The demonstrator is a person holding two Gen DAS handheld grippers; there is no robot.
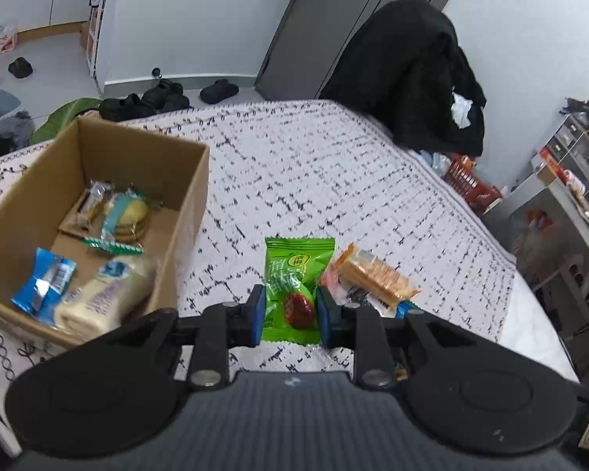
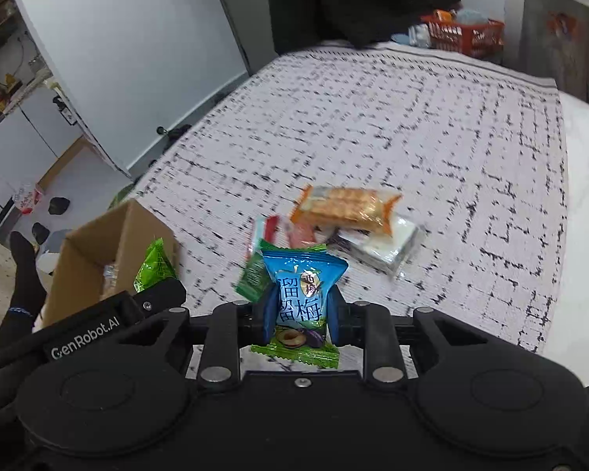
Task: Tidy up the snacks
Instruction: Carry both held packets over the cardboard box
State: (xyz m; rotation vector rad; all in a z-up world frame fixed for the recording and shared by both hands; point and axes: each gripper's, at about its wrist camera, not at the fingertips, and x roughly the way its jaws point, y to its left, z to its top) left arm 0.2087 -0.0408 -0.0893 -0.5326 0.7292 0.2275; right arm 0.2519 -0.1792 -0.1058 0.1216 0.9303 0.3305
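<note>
My left gripper [image 1: 289, 312] is shut on a green plum-candy packet [image 1: 294, 274] and holds it above the patterned tablecloth, just right of the open cardboard box [image 1: 192, 180], which holds several snack packets. My right gripper [image 2: 300, 314] is shut on a blue plum-candy packet [image 2: 300, 286] above the cloth. The left gripper with its green packet [image 2: 155, 265] shows in the right wrist view next to the box [image 2: 94, 251]. An orange cracker pack [image 1: 377, 274] lies on a small pile of packets on the table; it also shows in the right wrist view [image 2: 345, 208].
The table [image 1: 333, 165] has a white cloth with black dashes. A chair draped with a black coat [image 1: 412, 66] stands at the far edge. A red basket [image 2: 467, 37] and a shelf unit [image 1: 569, 180] are beyond the right side. Shoes lie on the floor.
</note>
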